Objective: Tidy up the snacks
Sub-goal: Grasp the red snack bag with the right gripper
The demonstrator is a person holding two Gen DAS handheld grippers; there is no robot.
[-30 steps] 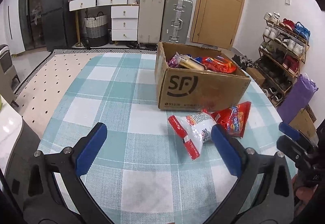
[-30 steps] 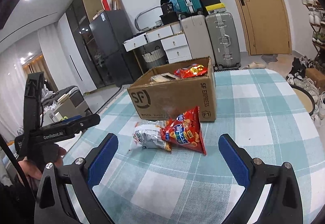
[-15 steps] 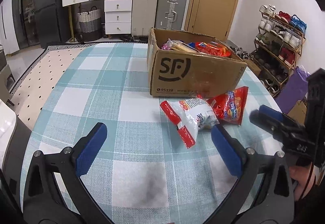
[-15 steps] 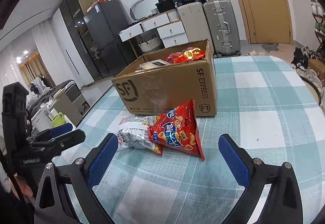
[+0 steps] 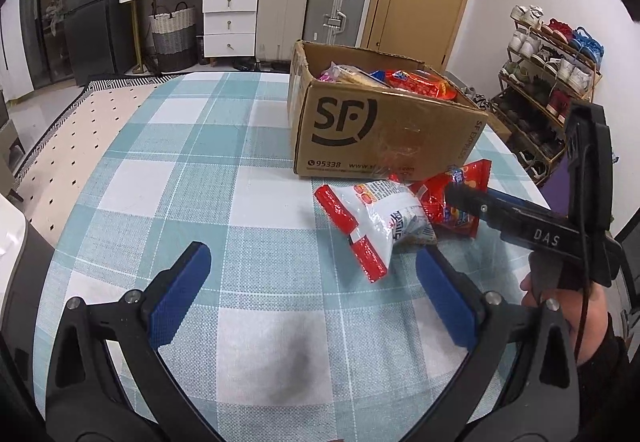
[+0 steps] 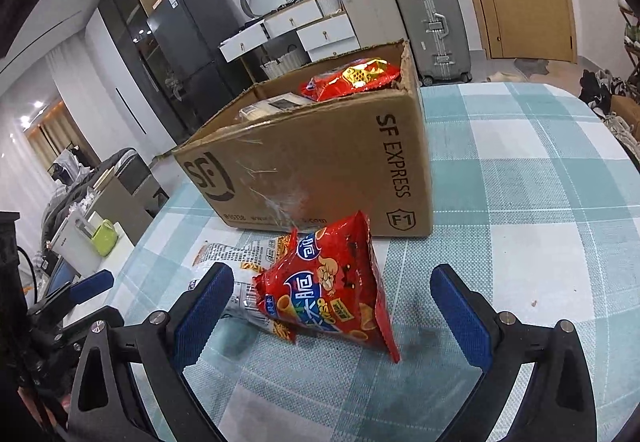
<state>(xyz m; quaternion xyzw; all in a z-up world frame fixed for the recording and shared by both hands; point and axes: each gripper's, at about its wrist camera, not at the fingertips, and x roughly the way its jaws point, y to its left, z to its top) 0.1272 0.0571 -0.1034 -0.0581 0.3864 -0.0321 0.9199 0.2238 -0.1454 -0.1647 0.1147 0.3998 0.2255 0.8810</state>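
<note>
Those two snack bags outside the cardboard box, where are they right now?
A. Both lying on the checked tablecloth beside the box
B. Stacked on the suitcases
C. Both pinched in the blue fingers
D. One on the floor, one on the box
A: the red bag and the white bag lie on the tablecloth beside the box, and both pairs of fingers are open and empty.

Bare checked bench (image 5: 240,169) lies open to the left of the cardboard box (image 5: 380,137). In front of the box, the white snack bag (image 5: 384,226) and red snack bag (image 6: 332,286) crowd the right edge, touching each other.
</note>
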